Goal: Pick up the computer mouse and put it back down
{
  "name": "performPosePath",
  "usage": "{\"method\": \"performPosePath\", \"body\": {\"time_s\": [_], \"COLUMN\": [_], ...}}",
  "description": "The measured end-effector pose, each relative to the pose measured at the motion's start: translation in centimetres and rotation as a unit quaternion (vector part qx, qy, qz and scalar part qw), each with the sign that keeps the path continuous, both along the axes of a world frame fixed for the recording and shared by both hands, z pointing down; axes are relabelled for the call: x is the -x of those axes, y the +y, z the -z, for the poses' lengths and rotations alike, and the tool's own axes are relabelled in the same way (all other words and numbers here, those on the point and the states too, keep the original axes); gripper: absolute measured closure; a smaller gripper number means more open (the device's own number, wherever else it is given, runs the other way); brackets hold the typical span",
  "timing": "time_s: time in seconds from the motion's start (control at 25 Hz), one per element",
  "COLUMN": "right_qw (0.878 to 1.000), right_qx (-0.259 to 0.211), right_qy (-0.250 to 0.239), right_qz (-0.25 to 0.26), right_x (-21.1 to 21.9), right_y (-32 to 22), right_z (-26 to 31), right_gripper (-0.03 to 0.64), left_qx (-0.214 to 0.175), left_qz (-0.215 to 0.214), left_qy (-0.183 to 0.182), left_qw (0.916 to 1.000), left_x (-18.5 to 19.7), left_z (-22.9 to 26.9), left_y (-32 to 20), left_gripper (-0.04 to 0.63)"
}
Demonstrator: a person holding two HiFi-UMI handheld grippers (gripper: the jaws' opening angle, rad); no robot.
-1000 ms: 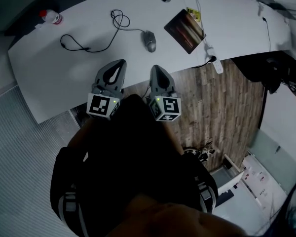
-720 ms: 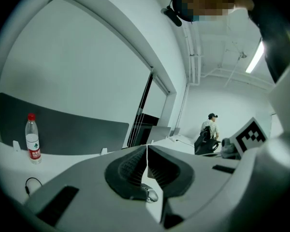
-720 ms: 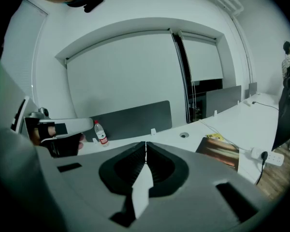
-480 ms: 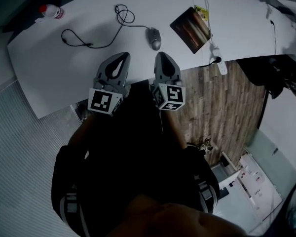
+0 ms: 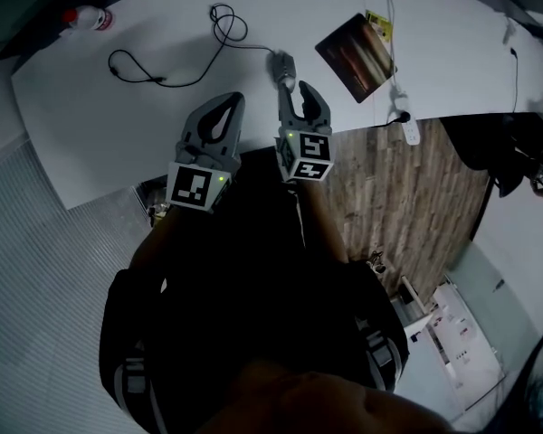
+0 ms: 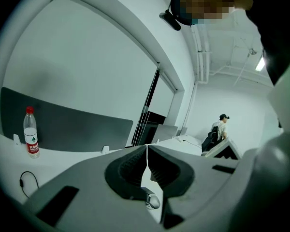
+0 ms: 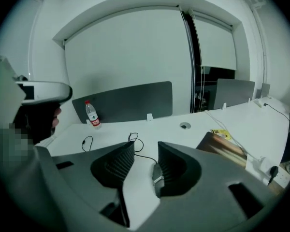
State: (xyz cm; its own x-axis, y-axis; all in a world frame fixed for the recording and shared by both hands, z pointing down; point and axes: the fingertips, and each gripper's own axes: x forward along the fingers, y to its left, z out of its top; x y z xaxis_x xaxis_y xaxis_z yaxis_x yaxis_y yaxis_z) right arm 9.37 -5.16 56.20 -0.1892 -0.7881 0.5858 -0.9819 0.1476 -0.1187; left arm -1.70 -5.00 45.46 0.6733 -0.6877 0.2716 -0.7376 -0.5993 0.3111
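- Noted right gripper (image 5: 299,91) low over the white desk (image 5: 100,107), jaws parted and only just been opening; nothing pinched yet.
- Located computer mouse (image 5: 283,65) flat on the desk just ahead of those jaws, near end tucked under their tips in the head view; not lifted.
- Noted left gripper (image 5: 223,108) alongside, closed tip to tip on nothing, idle.
- Risk, judged: off-centre closure. Seen in the right gripper view with the mouse close against the inner face of the right-hand jaw and well clear of the other; closing from here likely to shove it sideways or catch only an edge.
- Risk, judged: slip off a rounded, smooth shell if gripped too high.
- Risk, judged: drag from the black cable (image 5: 219,33), looped away toward the far left; enough to twist the mouse on the lift or pull it askew on put-down.
- Compared views: head view gives cable run, dark pad (image 5: 357,45) and bottle (image 5: 86,18), but covers part of the mouse with the gripper. Right gripper view gives the gap and the offset. Left gripper view shows no mouse at all, only bottle, grey partition and a distant person.
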Motion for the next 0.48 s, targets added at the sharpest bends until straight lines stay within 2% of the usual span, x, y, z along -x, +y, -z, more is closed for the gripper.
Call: {"method": "performPosePath", "body": {"time_s": [0.48], "right_qw": [0.990], "right_qx": [0.132], "right_qy": [0.040], "right_qz": [0.023], "right_x": [-1.5], "right_y": [-1.3], "right_z": [-11.3], "right_gripper": [0.359], "left_qx": [0.024], "left_qz": [0.019], "left_qy": [0.007], "left_qw": [0.9995], "left_x": [-1.5], "left_z": [-2.1], "left_y": [-2.8], "left_gripper": [0.589]}}
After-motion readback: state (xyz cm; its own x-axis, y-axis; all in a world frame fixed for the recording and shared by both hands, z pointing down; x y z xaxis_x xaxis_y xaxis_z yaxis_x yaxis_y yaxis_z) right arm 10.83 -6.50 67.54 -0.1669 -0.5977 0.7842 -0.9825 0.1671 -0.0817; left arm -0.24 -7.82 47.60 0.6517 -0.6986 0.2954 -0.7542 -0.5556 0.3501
